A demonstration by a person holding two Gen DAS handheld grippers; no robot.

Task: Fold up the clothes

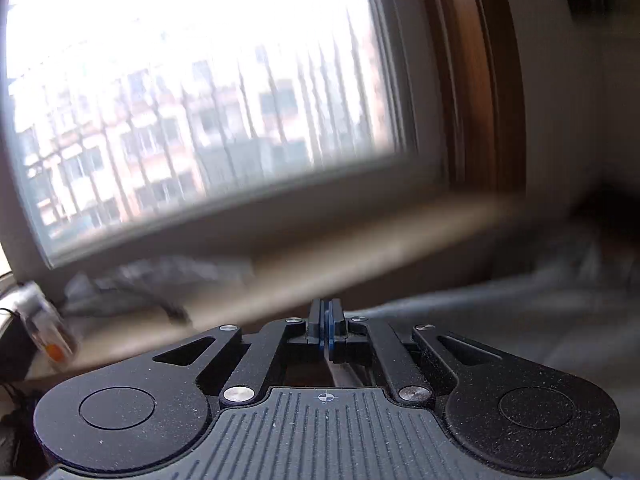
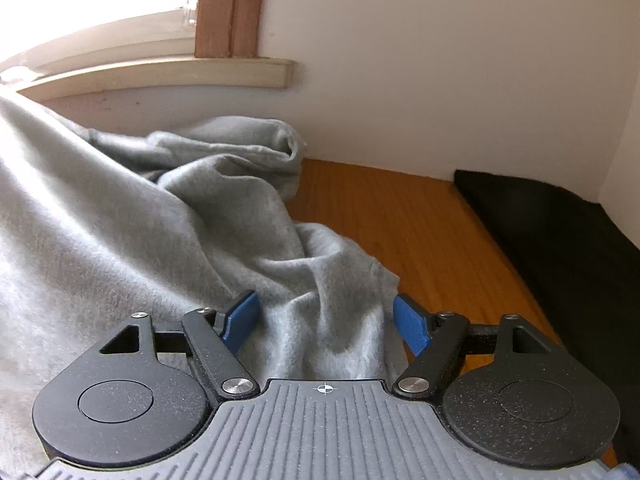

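A grey fleece garment (image 2: 132,216) lies rumpled on the wooden table (image 2: 424,224), rising toward the upper left. My right gripper (image 2: 326,316) is open, its blue pads (image 2: 408,322) on either side of a fold of the cloth at the garment's right edge. In the blurred left wrist view my left gripper (image 1: 327,326) is shut, pads together, raised and pointing at the window; no cloth shows between the pads. Grey cloth (image 1: 500,312) lies blurred at the right below it.
A window (image 1: 192,104) and its sill (image 2: 160,74) are straight ahead, with a wooden frame (image 2: 228,8) and white wall. A black pad (image 2: 560,232) lies on the table's right side. A small clear object (image 1: 44,328) and crumpled plastic sit on the sill at left.
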